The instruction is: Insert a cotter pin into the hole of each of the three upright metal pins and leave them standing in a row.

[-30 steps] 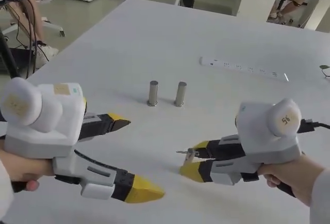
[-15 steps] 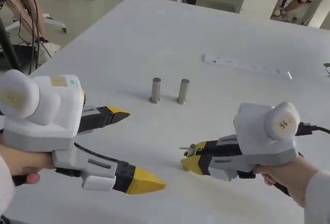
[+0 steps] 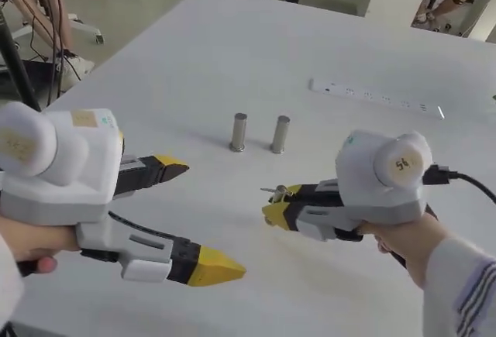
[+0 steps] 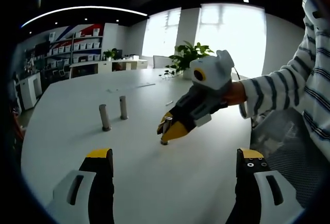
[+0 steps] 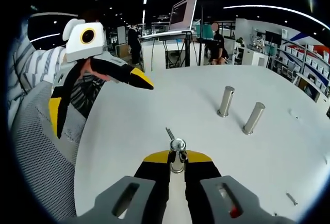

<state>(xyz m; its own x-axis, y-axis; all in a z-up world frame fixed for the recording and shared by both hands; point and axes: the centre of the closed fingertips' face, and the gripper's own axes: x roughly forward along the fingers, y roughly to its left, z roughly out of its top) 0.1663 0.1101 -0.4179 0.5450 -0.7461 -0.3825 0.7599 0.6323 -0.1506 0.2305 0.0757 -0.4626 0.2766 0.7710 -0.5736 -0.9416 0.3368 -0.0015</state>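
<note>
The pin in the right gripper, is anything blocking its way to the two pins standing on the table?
Nothing visible is. Only bare table lies between the pin shut in the right gripper and the two standing pins. The open left gripper is off to the side, clear of that path.

table point(image 3: 232, 58) white | upright pins point(image 3: 239, 132), held pin point(image 5: 178, 147) silver | left tool point(image 3: 209, 219), right tool point(image 3: 273, 207) black-yellow

White, yellow-black-tipped left tool point(image 3: 215, 219), right tool point(image 3: 273, 204); striped sleeve point(image 3: 465, 290); black cable point(image 3: 467, 183).
</note>
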